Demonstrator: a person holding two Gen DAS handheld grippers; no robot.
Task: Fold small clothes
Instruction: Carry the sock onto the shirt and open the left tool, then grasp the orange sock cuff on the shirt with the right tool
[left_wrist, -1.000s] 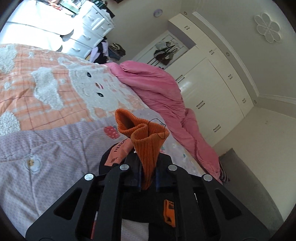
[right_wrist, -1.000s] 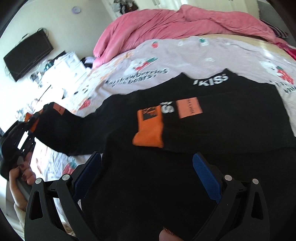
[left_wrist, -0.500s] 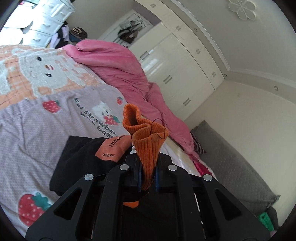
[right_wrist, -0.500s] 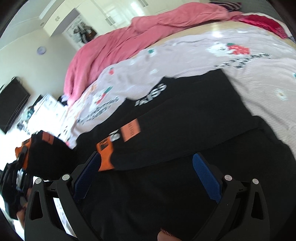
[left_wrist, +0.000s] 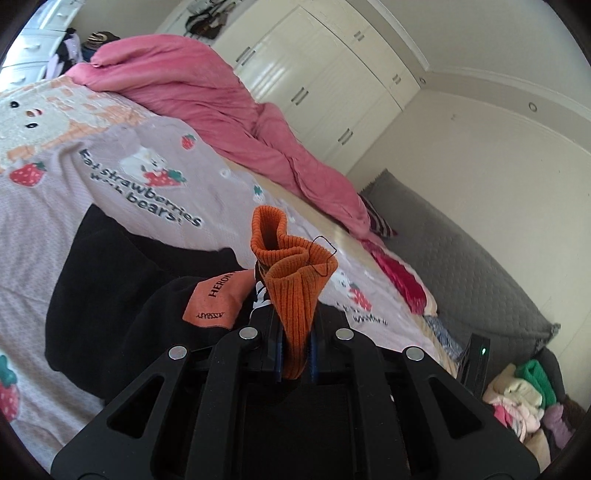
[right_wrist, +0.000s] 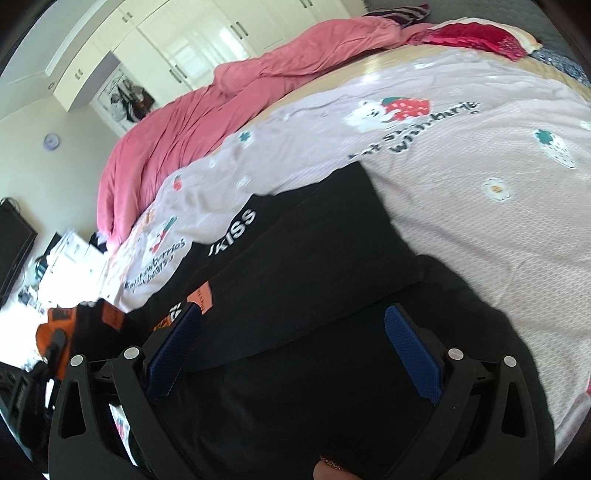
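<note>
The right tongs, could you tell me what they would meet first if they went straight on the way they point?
Most likely the black garment spread on the bedspread. The open right tongs aim down at it with nothing between, though depth is hard to judge.

Home bedroom; bed (left_wrist: 55, 206), wardrobes (left_wrist: 314, 66)

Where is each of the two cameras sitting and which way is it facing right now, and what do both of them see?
Left wrist: sits on the left gripper, looking along its fingers, shut on an orange cuff of the black top, toward the wardrobe.
Right wrist: sits on the right gripper, open above the black top, looking across the bed; a fingertip shows at the bottom edge.
Shared: black top, pink duvet, strawberry bedspread, wardrobe.
</note>
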